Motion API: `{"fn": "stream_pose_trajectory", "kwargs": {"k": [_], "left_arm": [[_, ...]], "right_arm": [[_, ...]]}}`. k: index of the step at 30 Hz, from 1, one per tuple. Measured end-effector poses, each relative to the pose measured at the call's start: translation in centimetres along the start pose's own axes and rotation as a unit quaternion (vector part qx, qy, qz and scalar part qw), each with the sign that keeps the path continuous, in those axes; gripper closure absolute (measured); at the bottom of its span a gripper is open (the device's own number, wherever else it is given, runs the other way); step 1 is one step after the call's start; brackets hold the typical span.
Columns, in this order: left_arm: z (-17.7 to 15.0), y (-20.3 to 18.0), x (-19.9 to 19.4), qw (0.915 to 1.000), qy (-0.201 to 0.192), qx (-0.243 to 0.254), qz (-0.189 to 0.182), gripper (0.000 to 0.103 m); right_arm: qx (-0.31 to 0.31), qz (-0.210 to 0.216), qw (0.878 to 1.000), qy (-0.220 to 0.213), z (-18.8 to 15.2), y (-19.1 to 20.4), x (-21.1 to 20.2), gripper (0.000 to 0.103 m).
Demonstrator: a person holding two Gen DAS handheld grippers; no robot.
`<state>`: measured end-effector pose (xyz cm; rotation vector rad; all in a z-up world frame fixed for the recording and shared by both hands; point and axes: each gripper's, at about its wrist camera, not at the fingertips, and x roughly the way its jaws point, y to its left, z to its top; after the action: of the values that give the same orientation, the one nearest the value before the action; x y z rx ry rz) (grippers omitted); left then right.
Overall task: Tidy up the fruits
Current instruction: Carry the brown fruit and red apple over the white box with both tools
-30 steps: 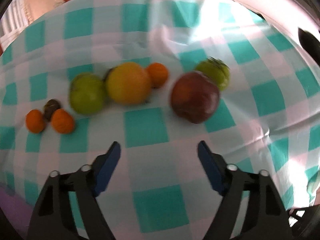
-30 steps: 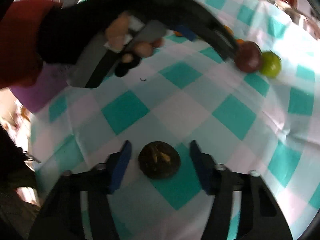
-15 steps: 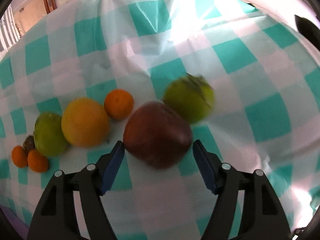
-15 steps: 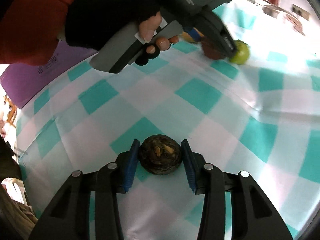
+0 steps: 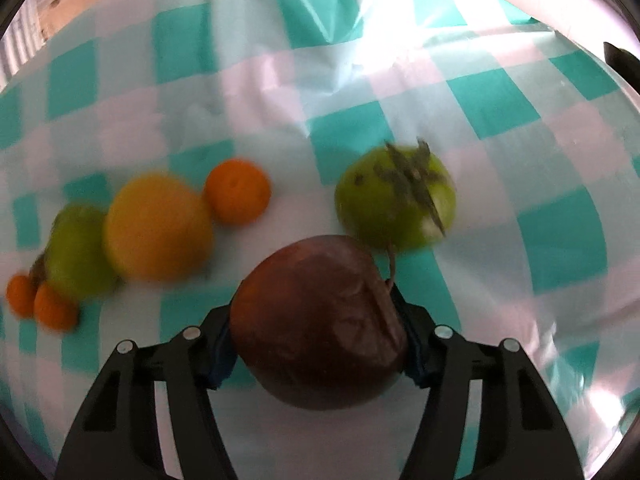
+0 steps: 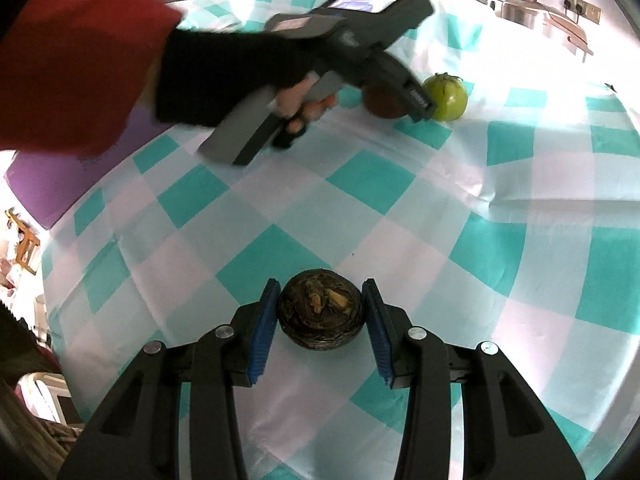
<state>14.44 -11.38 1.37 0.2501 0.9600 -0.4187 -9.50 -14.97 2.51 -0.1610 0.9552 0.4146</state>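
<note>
My left gripper [image 5: 316, 336] is shut on a dark red apple [image 5: 320, 320]; the apple also shows in the right wrist view [image 6: 384, 102]. A green fruit with a leafy calyx [image 5: 396, 196] lies just beyond it, also in the right wrist view [image 6: 446, 96]. To the left lie a small orange [image 5: 238, 190], a large yellow-orange fruit [image 5: 158, 230], a green fruit [image 5: 76, 252] and two tiny oranges [image 5: 40, 304]. My right gripper [image 6: 320, 320] is shut on a dark brown round fruit [image 6: 320, 314] resting on the cloth.
A teal-and-white checked cloth [image 6: 372, 180] covers the table. A purple object [image 6: 60, 176] lies at the table's left edge. The person's gloved hand and red sleeve [image 6: 80, 60] hold the left gripper. Metal kitchenware [image 6: 540, 20] stands beyond the far edge.
My left gripper moved forward over the red apple and shut on it. My right gripper closed from wide open onto the dark brown fruit.
</note>
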Motion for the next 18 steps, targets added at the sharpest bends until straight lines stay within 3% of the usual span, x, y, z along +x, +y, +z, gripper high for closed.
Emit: {"fn": "stream_pose_trajectory", "kwargs": {"k": [7,14,18], "left_arm": [[-7.2,1.1,-10.5,0.9968,0.009,-0.079,0.006,0.039],[-11.8,1.8,-19.6,0.9937,0.016,-0.095,0.057,0.039],[-13.7,4.2,-23.1,0.9925,0.008,-0.103,0.066,0.039]], "right_arm": [[0.055,0.023,0.998,0.029,1.4,-3.2,-0.5,0.062],[0.048,0.038,0.997,0.05,3.8,-4.0,-0.9,0.062],[0.052,0.049,0.996,0.049,5.9,-3.0,-1.7,0.062]]}}
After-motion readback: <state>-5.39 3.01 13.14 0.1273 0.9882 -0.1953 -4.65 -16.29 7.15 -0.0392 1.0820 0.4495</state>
